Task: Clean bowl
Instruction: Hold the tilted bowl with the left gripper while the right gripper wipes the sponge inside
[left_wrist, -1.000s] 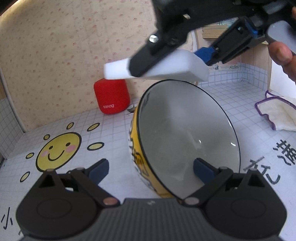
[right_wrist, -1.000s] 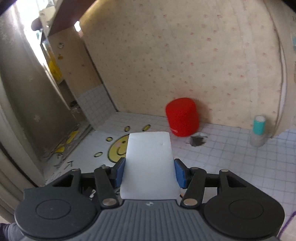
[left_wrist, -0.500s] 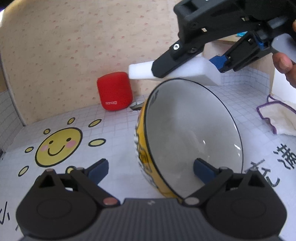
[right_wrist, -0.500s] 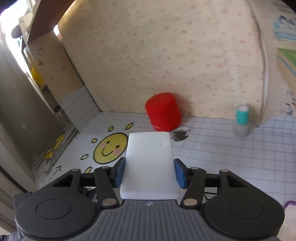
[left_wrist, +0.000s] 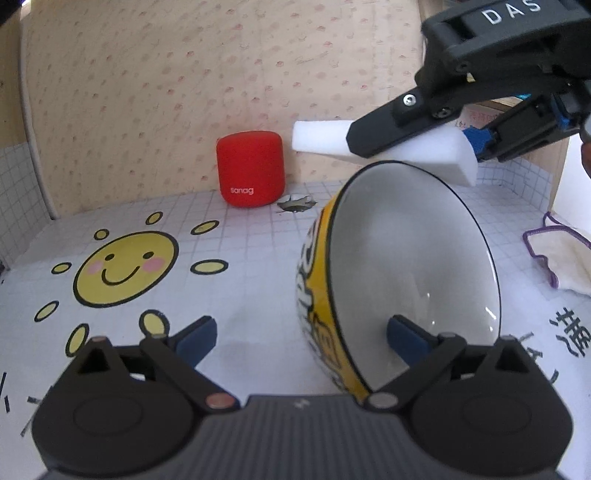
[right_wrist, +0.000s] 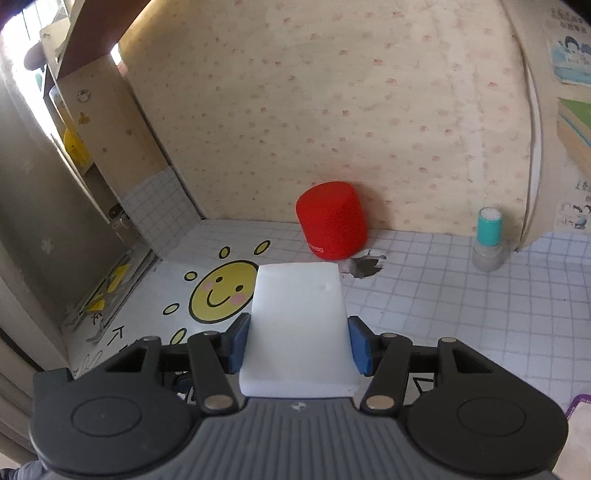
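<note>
Right tongs pinching sponge above tilted bowl; left tongs spread, one finger inside bowl.

Both fisheye views are evenly and brightly lit by soft daylight, with straight edges such as the wall corners and the grid of the table bowing strongly toward the frame borders. In the right wrist view the strongest light enters at the upper left, where the window area is overexposed to white, while in the left wrist view small glints mark the glossy inside of the bowl and only faint, diffuse shadows lie beneath it. Focus is fairly sharp at mid-distance, whereas the sponge is nearly featureless white and the far right margin is slightly soft.
</note>
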